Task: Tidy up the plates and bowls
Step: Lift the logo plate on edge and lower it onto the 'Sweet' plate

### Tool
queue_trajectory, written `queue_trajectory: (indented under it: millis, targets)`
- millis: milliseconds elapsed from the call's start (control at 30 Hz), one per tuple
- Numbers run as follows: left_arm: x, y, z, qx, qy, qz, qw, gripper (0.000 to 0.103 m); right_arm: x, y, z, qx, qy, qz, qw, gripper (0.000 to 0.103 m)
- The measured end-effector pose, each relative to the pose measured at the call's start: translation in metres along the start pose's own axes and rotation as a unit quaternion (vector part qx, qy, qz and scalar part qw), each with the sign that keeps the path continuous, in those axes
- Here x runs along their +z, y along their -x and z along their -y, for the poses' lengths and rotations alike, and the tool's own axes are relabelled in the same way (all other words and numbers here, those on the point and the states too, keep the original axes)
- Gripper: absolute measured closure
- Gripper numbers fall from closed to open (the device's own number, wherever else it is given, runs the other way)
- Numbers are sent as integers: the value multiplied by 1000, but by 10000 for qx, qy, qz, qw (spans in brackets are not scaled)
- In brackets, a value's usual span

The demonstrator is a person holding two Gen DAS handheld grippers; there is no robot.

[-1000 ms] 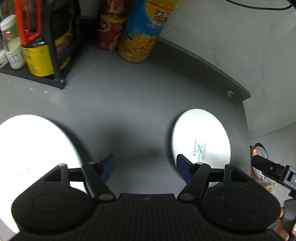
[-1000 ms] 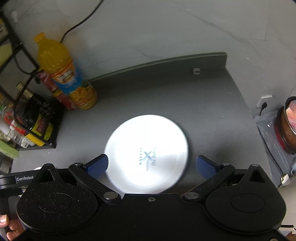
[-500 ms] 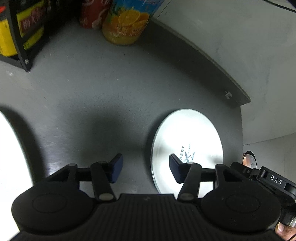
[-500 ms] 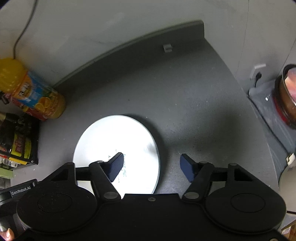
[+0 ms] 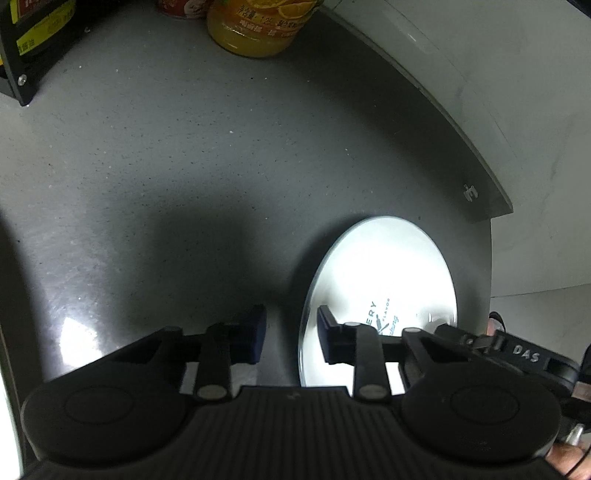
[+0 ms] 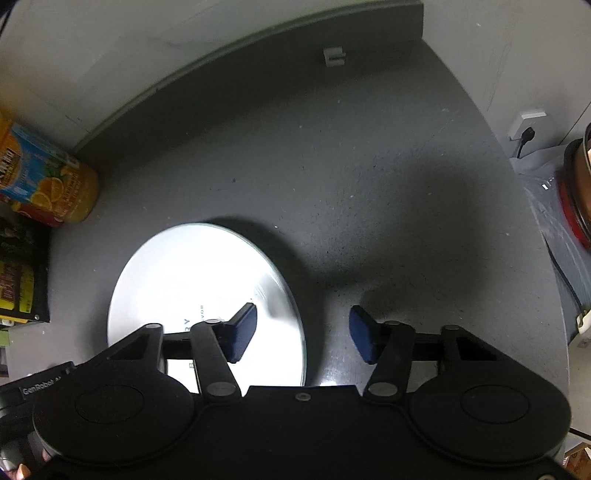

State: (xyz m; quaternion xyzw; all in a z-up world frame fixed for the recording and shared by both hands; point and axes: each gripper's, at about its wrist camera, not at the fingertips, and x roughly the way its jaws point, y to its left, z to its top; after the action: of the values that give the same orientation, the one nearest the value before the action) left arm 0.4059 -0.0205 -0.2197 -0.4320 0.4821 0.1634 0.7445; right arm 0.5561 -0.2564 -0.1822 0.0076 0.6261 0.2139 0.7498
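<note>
A white plate [image 5: 391,280] with dark printed lettering lies flat on the dark grey surface [image 5: 184,166], near its right end and not far from the raised back edge along the wall.

The left gripper [image 5: 290,332] straddles the plate's left rim: one blue pad sits over the plate, the other over bare surface beside it. Its jaws are closing, with the rim between them, and a gap still shows between pads and rim, so nothing is gripped.

The right gripper [image 6: 301,330] straddles the opposite rim of the plate [image 6: 192,273] in the same way, one pad above the white face and one above the surface. Its jaws are closing too, stand wider than the left's, and are not pressing on the rim.

Behind, an orange juice bottle [image 5: 255,26] stands by the wall, with a red can partly hidden beside it and a black rack [image 5: 22,55] of bottles at the far left. A wall socket [image 6: 526,127] with a plug shows to the right.
</note>
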Motion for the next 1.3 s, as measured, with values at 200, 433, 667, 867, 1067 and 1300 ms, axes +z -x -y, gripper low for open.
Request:
queue_trajectory:
  millis: [200, 433, 667, 867, 1067, 1300]
  targets:
    - [6, -8, -1, -256, 56, -101, 9996, 86, 2, -6, 1, 145, 38, -44, 9999, 60]
    - [11, -13, -3, -438, 133, -247, 9986, 93, 0, -5, 5, 349, 11, -25, 9994, 82]
    - [13, -3, -4, -339, -80, -136, 9993, 95, -7, 12, -6, 465, 186, 288, 9983, 91]
    - [19, 15, -14, -366, -57, -53, 9993, 95, -10, 31, -24, 671, 293, 509, 9960, 96]
    - [26, 45, -28, -449, -105, 110, 9989, 95, -18, 49, -50, 872, 392, 692, 9930, 97]
    - [34, 81, -46, -505, -203, 280, 9981, 95, -30, 66, -84, 1039, 405, 859, 9900, 98]
